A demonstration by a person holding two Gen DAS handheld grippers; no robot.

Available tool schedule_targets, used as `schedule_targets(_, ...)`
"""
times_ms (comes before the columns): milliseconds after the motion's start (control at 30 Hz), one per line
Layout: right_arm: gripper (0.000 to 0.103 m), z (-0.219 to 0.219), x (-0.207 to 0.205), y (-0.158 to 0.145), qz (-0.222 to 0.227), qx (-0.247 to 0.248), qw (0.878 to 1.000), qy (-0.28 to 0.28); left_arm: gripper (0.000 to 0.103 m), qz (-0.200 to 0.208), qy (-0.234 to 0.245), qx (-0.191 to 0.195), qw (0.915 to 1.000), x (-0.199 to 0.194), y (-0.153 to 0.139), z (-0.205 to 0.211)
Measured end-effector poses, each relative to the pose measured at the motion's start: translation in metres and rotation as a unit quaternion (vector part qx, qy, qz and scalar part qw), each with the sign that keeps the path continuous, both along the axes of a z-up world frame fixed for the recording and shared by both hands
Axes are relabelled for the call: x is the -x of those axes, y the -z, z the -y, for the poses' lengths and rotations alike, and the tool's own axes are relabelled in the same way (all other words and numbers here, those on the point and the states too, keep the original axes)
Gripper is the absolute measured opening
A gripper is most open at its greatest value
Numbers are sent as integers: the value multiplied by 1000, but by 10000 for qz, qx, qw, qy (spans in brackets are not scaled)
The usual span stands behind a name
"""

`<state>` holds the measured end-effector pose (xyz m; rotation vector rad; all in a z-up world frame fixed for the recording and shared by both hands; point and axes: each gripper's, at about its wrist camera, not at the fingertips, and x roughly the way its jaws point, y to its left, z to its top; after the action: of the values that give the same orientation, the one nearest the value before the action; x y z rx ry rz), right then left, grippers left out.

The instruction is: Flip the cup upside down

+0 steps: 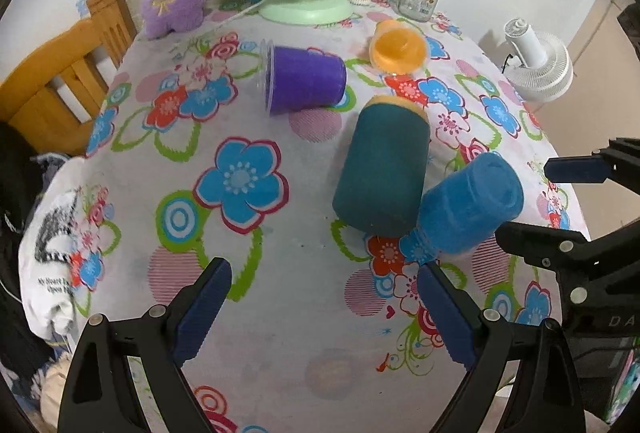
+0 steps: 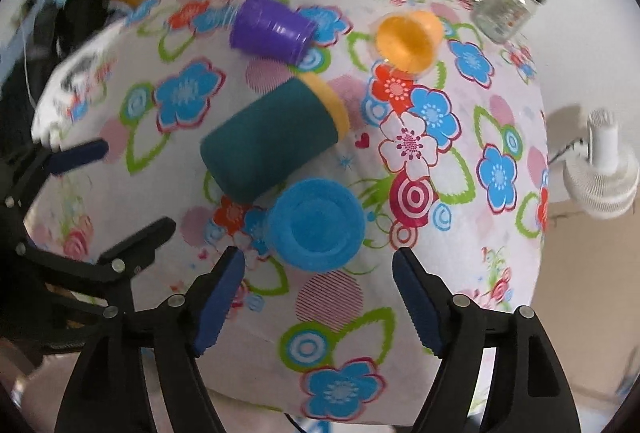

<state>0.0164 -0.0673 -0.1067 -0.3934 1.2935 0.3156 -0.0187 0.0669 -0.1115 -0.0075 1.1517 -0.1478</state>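
**Four cups tipped over, nothing grabbed yet**

Both grippers sit closest to the lens with their blue pads spread wide and nothing between them. The right gripper (image 2: 318,301) is lined up right behind the blue cup (image 2: 316,225), which lies on its side with its base facing that camera, so I'd guess that's the one about to get flipped. The left gripper (image 1: 324,303) hangs over bare flowered tablecloth (image 1: 240,177), probably just keeping out of the way.

Going by size: the teal cup (image 1: 382,169) lies touching the blue one at about 11 o'clock from it. The purple cup (image 1: 304,81) is further off toward 10, the orange cup (image 1: 396,47) up near 12. All are on their sides.
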Motion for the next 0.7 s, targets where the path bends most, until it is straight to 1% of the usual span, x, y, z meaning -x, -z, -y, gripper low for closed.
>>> schedule_targets(100, 88, 4, 5, -7, 141, -190, 9992, 328, 96, 85, 147, -2, 9999, 2, -10, -1)
schedule_targets(167, 88, 6, 9, -11, 228, -251, 9983, 470, 96, 132, 229, -11, 9997, 3, -16, -1)
schedule_targets(300, 88, 11, 19, -22, 560, -364, 9948, 763, 99, 277, 406, -27, 9988, 10, -28, 1)
schedule_targets(367, 89, 16, 24, -26, 677, -413, 9929, 890, 99, 343, 481, -108, 9982, 12, -33, 4)
schedule_targets(433, 91, 23, 30, -30, 792, -510, 9902, 1032, 100, 395, 511, -152, 9978, 15, -39, 8)
schedule_targets(500, 98, 29, 36, -35, 914, -592, 9874, 1146, 101, 415, 472, -109, 9980, 19, -45, 11)
schedule_targets(700, 98, 51, 50, -49, 1256, -708, 9810, 1302, 102, 372, 72, 164, 9991, 30, -60, 19)
